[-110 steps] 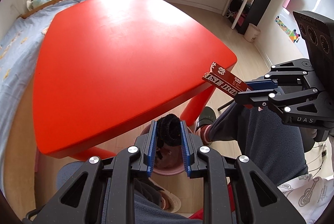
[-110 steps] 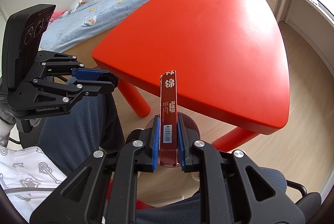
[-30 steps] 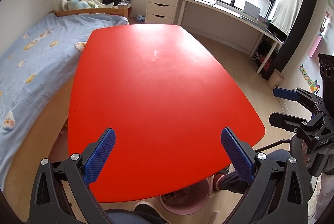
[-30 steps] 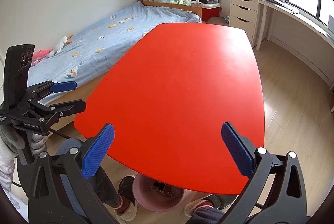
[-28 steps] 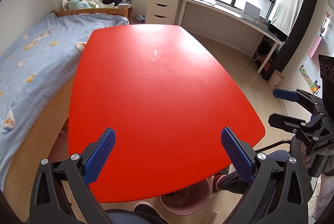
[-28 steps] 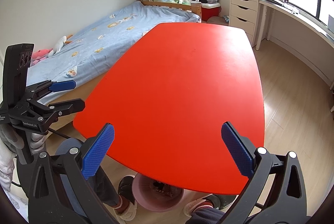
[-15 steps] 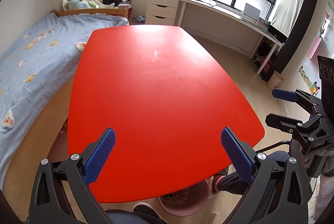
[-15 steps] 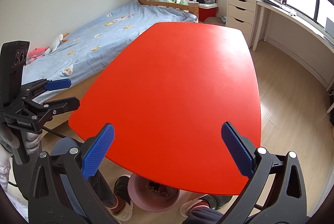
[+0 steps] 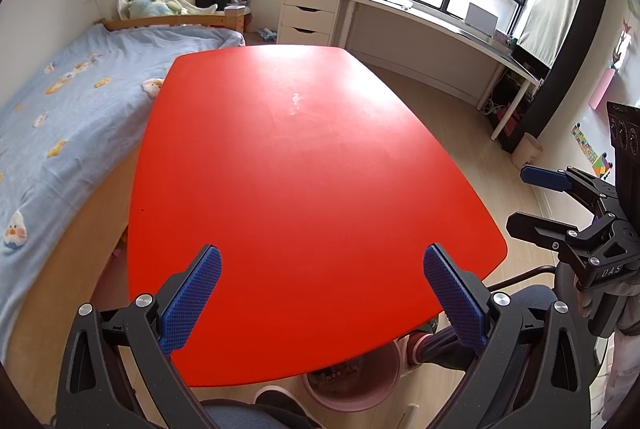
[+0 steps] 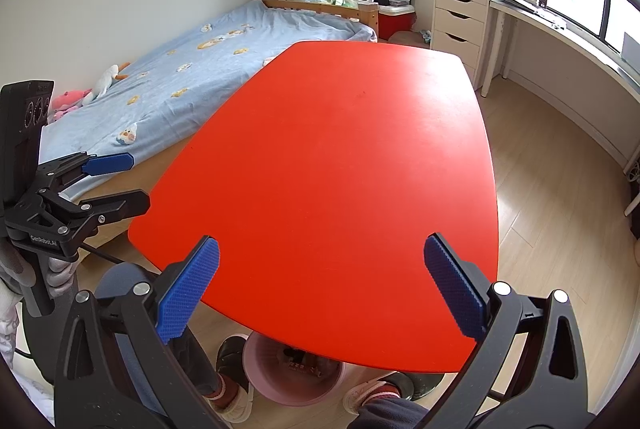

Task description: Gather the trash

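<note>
Both tongs stood spread wide and held nothing — the left tongs [image 9: 322,293] and the right tongs [image 10: 322,287] hovered over the near edge of the red table [image 9: 304,189]. The trash lay in the pink bin [image 10: 294,373] on the floor under that edge, between the person's shoes [image 10: 234,375].

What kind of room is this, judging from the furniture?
Most likely a child's bedroom: a bed with a blue patterned sheet and soft toys, a white drawer unit, and a long desk under the windows.
</note>
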The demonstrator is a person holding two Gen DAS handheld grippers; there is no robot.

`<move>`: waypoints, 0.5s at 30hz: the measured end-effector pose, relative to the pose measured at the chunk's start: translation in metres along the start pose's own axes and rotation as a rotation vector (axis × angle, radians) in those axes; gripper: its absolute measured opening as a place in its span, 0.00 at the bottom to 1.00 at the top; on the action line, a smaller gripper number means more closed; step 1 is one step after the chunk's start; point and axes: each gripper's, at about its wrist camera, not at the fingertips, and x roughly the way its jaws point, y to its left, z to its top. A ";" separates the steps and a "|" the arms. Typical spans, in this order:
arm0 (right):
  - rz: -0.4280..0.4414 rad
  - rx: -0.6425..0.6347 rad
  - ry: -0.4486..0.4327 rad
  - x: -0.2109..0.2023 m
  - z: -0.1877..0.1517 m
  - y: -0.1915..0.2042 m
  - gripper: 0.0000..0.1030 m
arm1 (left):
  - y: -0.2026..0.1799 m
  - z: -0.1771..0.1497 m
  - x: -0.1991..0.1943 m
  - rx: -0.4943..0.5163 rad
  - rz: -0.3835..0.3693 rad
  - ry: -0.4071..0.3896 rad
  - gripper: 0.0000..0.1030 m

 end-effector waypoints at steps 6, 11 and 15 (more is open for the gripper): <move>-0.004 0.001 0.000 0.000 0.000 0.001 0.97 | -0.001 -0.001 0.001 0.003 -0.001 0.002 0.94; -0.008 0.002 0.001 0.002 0.001 0.001 0.97 | -0.002 -0.001 0.001 0.004 -0.002 0.002 0.94; -0.008 0.002 0.001 0.001 0.001 0.001 0.97 | -0.003 -0.002 0.002 0.002 -0.001 0.004 0.94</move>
